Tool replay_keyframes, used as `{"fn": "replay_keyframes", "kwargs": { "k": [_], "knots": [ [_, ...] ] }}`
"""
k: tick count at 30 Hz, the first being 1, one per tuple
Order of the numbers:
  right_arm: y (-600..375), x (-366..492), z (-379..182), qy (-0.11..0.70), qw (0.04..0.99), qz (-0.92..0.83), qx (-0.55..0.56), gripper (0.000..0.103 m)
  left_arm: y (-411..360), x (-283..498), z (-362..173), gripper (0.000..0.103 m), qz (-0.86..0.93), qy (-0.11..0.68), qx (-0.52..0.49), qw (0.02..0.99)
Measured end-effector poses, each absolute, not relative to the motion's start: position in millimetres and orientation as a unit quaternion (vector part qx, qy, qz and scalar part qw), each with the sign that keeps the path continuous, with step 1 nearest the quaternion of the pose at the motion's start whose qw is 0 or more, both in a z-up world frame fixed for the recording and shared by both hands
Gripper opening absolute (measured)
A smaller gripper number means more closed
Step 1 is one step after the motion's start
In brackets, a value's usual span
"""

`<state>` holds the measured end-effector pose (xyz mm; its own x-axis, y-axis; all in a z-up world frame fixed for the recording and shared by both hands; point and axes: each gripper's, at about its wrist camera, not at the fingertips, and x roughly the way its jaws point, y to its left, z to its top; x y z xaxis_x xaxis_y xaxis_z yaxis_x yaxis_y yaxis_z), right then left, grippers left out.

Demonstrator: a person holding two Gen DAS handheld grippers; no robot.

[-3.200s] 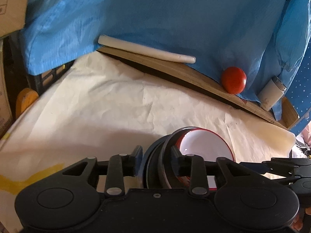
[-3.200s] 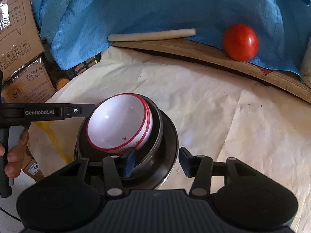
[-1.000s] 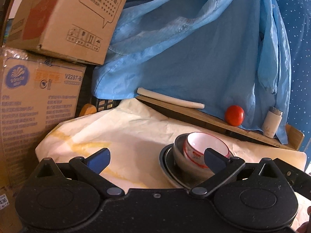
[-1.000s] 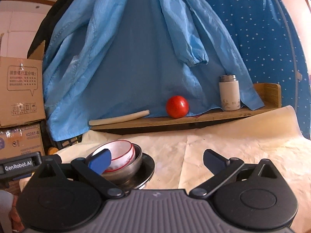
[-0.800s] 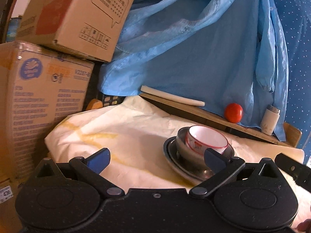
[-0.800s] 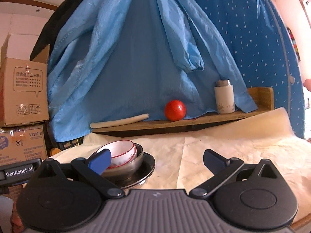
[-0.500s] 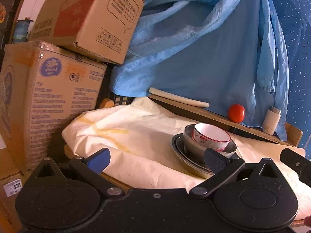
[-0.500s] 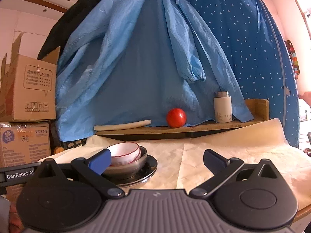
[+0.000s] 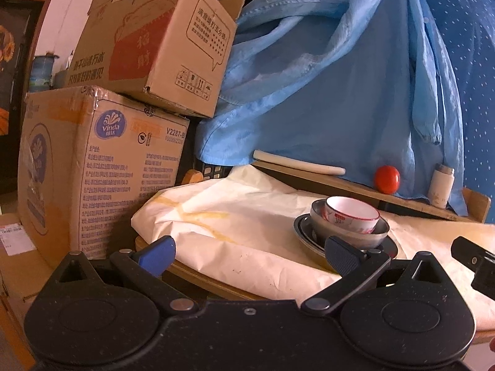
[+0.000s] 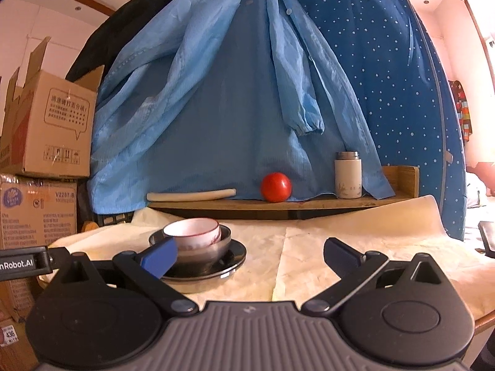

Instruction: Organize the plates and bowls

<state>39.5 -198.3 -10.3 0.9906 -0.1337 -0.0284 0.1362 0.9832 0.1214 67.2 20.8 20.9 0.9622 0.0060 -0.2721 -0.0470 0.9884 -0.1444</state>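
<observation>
Both sets of tongs hang wide open and empty in the foreground, short of the desk edge: the left tongs (image 9: 249, 252) and the right tongs (image 10: 250, 255) each show blue-padded fingertips spread far apart, gripping nothing. Beyond them, on the desk (image 10: 355, 241) covered with creased cream paper marked by a yellow stain on its left part, the dishes sit nested in one stack. A dark, glossy plate (image 10: 233, 258) lies at the bottom, flat on the paper; a grey metal bowl (image 10: 213, 252) stands upright in it; and a white bowl (image 10: 193, 232) with a thin red rim and small red markings on its side rests inside the metal one, leaning slightly to one side. In the left wrist view the same stack, plate (image 9: 304, 232), metal bowl (image 9: 355, 233) and white bowl (image 9: 351, 215), sits right of centre, near the front edge of the desk. Behind the stack, well apart from it, a low wooden shelf (image 10: 309, 205) at the back of the desk carries a pale stick-like object (image 10: 191, 194), a red tomato (image 10: 276, 187) and a white flask (image 10: 348, 174) with a metal cap. A light blue garment (image 10: 216, 92) hangs behind the shelf against a dotted dark blue cloth (image 10: 386, 61), and cardboard boxes (image 9: 102, 142) are stacked to the left of the desk.
</observation>
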Motion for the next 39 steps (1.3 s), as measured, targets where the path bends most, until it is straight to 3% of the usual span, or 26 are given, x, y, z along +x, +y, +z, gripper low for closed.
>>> {"fn": "replay_keyframes", "kwargs": {
  "k": [23, 39],
  "knots": [
    [-209, 54, -57, -0.002, 0.994, -0.086, 0.071, 0.103, -5, 84, -27, 0.102, 0.005, 0.108, -0.032, 0.994],
    [-210, 58, -63, 0.004, 0.994, -0.075, 0.076, 0.103, -9, 83, -29, 0.102, 0.000, 0.097, -0.019, 0.995]
  ]
}}
